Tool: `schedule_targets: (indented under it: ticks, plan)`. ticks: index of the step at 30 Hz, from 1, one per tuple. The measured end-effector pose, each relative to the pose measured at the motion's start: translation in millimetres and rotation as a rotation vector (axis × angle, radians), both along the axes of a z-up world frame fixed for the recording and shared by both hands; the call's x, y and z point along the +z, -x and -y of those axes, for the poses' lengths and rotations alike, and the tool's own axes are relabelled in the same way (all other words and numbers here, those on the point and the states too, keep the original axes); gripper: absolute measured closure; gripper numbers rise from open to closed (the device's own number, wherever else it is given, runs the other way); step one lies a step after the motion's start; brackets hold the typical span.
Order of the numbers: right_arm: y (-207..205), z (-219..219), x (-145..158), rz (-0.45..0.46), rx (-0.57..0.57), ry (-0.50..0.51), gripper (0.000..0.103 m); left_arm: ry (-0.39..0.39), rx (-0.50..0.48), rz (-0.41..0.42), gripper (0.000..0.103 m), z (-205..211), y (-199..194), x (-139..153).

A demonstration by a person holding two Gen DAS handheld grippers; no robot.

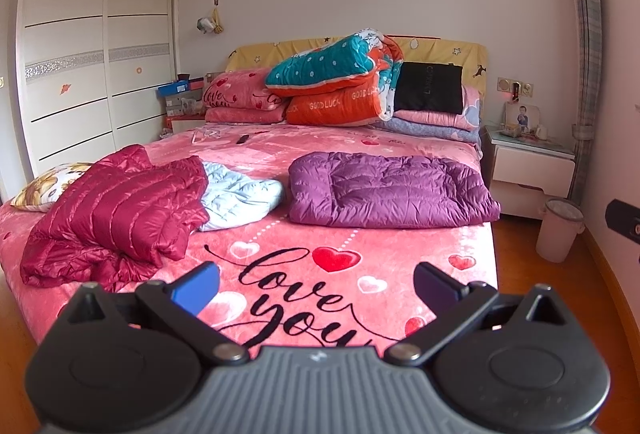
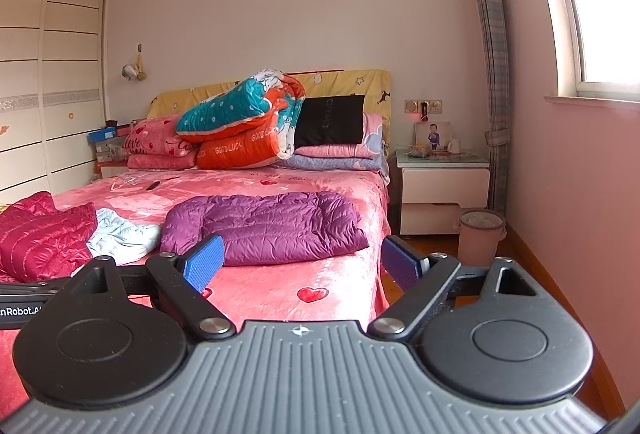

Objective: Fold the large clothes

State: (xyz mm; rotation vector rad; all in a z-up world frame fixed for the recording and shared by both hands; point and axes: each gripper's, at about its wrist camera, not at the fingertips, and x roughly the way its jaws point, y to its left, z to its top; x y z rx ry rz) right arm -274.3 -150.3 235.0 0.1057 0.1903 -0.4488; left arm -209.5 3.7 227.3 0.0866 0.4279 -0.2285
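Jaws spread wide and empty on both the left gripper [image 1: 316,284] and right gripper [image 2: 302,260], blue ribbed pads apart. Beyond, on the fleecy pink heart-print bed [image 1: 360,246], lies a folded purple quilted down jacket [image 1: 388,190]; a crumpled crimson puffer jacket [image 1: 116,218] overlaps a pale blue one [image 1: 236,196].

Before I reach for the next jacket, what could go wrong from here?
1. The red jacket lies on part of the light blue jacket; a grab at the overlap may catch both.
2. The red jacket sits at the bed's left edge; a pull that way may drag it off.
3. The purple jacket already looks folded; a sleeve swung right could muss it.
Both the left gripper and the right gripper are open and empty.
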Motion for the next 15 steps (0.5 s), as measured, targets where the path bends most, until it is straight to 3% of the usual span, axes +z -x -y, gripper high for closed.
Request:
schedule_targets:
  ticks: [15]
  plan:
    - [-1.2,2.3,-2.0,-0.016,-0.001,0.002,0.0,0.0,-0.008,-0.011,0.001,2.8,1.7,-3.6]
